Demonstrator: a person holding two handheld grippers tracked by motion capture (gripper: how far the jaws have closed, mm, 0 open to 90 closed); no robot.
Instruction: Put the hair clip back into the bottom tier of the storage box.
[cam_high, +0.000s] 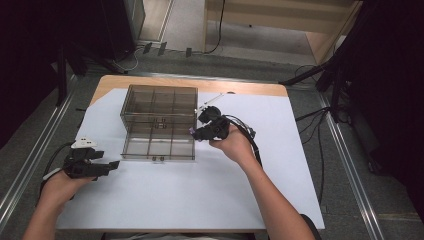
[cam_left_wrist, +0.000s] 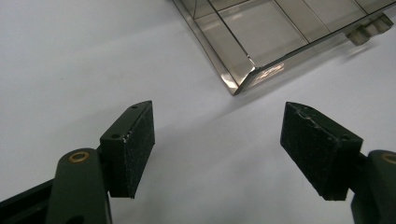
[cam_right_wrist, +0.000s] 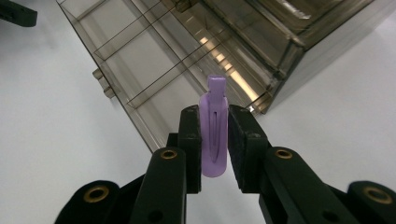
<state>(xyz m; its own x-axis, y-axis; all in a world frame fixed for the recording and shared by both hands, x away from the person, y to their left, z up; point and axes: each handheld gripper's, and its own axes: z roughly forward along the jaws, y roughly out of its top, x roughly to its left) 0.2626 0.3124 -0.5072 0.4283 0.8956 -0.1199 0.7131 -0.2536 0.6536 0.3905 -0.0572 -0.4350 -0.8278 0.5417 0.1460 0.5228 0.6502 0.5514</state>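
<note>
Right gripper (cam_right_wrist: 214, 140) clamps a small lilac plastic hair clip (cam_right_wrist: 213, 135), upright between its pads, just over the right edge of the smoky transparent compartment box (cam_high: 158, 145). Left gripper (cam_left_wrist: 217, 144), jaws spread and empty, rests near the box's front-left corner.

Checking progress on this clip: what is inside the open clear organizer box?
The clear organizer box lies open, and the tray compartments that show look bare. The right gripper holds a purple hair clip at its near corner, not yet inside. The lid's tinted walls hide little.

The organizer box (cam_high: 159, 122) lies on the table (cam_high: 280, 165), between both claws.
</note>
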